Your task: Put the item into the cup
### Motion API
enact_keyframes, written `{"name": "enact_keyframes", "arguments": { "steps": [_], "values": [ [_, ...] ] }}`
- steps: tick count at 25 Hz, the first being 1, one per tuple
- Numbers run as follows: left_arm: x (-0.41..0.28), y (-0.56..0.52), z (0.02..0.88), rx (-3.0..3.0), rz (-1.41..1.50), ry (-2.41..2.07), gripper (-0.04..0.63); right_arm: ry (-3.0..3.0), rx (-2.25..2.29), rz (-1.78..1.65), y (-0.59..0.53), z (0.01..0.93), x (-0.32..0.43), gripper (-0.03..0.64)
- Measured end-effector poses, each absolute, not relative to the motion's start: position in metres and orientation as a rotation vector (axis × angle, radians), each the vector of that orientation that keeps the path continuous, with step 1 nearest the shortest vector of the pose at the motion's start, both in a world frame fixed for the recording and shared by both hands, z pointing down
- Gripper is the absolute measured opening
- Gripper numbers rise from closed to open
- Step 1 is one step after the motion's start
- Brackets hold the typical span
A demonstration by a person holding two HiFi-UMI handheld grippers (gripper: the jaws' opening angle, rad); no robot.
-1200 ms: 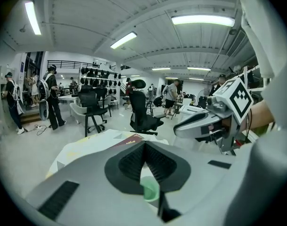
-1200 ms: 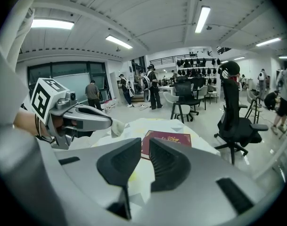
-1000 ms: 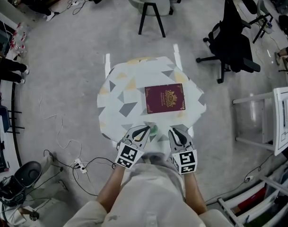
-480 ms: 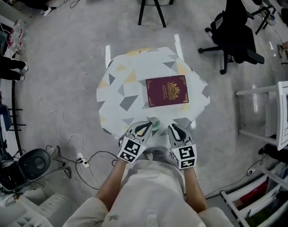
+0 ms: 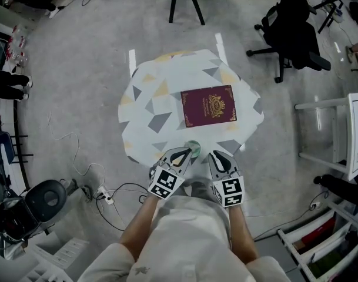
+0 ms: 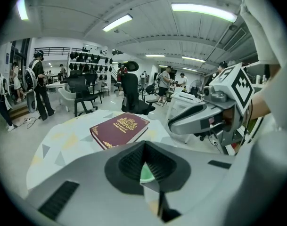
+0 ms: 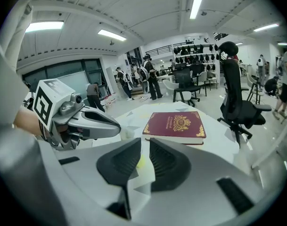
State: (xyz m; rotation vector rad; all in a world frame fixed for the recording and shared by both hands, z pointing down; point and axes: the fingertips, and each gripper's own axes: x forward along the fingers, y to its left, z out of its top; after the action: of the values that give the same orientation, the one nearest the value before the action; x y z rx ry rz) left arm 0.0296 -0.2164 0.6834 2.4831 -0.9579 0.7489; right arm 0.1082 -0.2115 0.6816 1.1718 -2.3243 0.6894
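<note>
On the patterned worktop (image 5: 149, 128) lies a red book (image 5: 208, 106), and at its near edge the left hand-held gripper (image 5: 187, 153) is clenched on the green cup (image 5: 192, 147) — the right hand-held gripper (image 5: 217, 156) is just beside it, jaws a crack apart, a tiny yellow bit (image 7: 141, 161) showing through.

Head view sits high over the person, aimed steeply down, and the whole worktop (image 5: 146, 128), the book (image 5: 208, 106) and a wide ring of floor (image 5: 79, 69) all fit in. Left gripper view rides low at the worktop's near edge, facing out across it into the room, with the right gripper (image 6: 171, 125) close at its right. Right gripper view mirrors that, with the left gripper (image 7: 118, 128) close at its left. All three views share the book.
</note>
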Motion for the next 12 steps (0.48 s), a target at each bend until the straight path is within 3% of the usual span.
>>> {"name": "enact_keyframes", "arguments": {
  "steps": [12],
  "values": [
    [0.035, -0.209, 0.709, 2.463, 0.830, -0.876, 0.011, -2.295, 1.189, 0.722, -0.206, 0.693, 0.107, 0.063]
  ]
}}
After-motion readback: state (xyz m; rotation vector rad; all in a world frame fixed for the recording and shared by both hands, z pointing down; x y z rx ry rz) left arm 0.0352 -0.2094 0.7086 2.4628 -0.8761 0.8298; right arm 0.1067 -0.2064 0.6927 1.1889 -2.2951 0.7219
